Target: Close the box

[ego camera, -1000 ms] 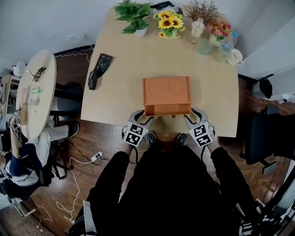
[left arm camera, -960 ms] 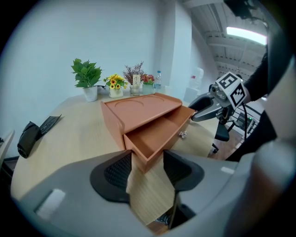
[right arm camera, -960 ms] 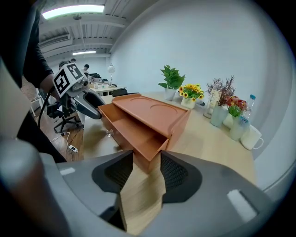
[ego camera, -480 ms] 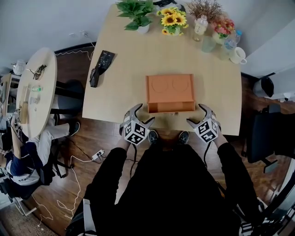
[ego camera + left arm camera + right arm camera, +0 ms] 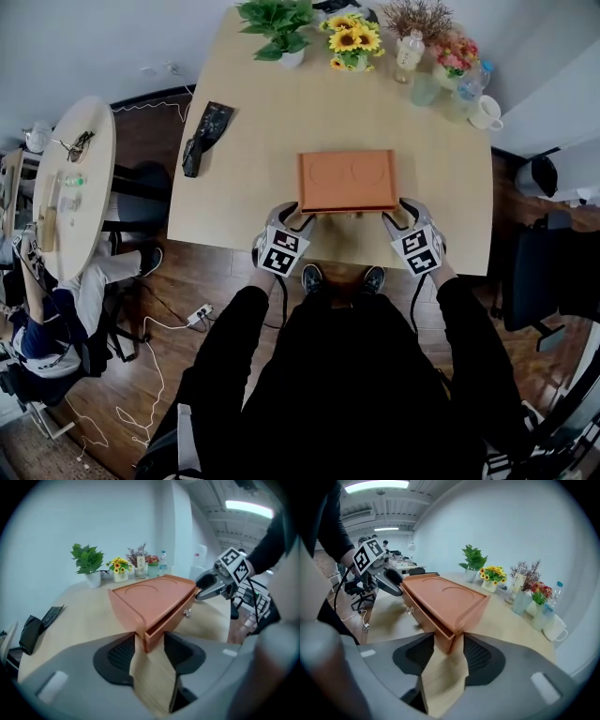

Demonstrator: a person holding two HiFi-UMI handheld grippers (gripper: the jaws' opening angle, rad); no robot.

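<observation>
An orange wooden box (image 5: 347, 178) lies near the table's front edge. Its drawer (image 5: 171, 618) stands out only a little, with a small metal knob (image 5: 187, 613) on the front. My left gripper (image 5: 298, 222) is at the drawer's left front corner. In the left gripper view that corner sits between the closing jaws of the left gripper (image 5: 150, 641), touching the pads. My right gripper (image 5: 396, 219) is at the right front corner. In the right gripper view the right gripper (image 5: 448, 644) closes the same way on the drawer (image 5: 424, 613).
Along the table's far edge stand a green plant (image 5: 277, 21), sunflowers (image 5: 349, 42), dried flowers, a bottle and a white mug (image 5: 482, 111). A black object (image 5: 202, 136) lies at the left edge. A round side table (image 5: 70, 178) stands left; a chair (image 5: 548, 272) stands right.
The drawer has slid most of the way into the box. Both grippers opened wide, backed off a little, then came in again and narrowed on the drawer's front corners.
</observation>
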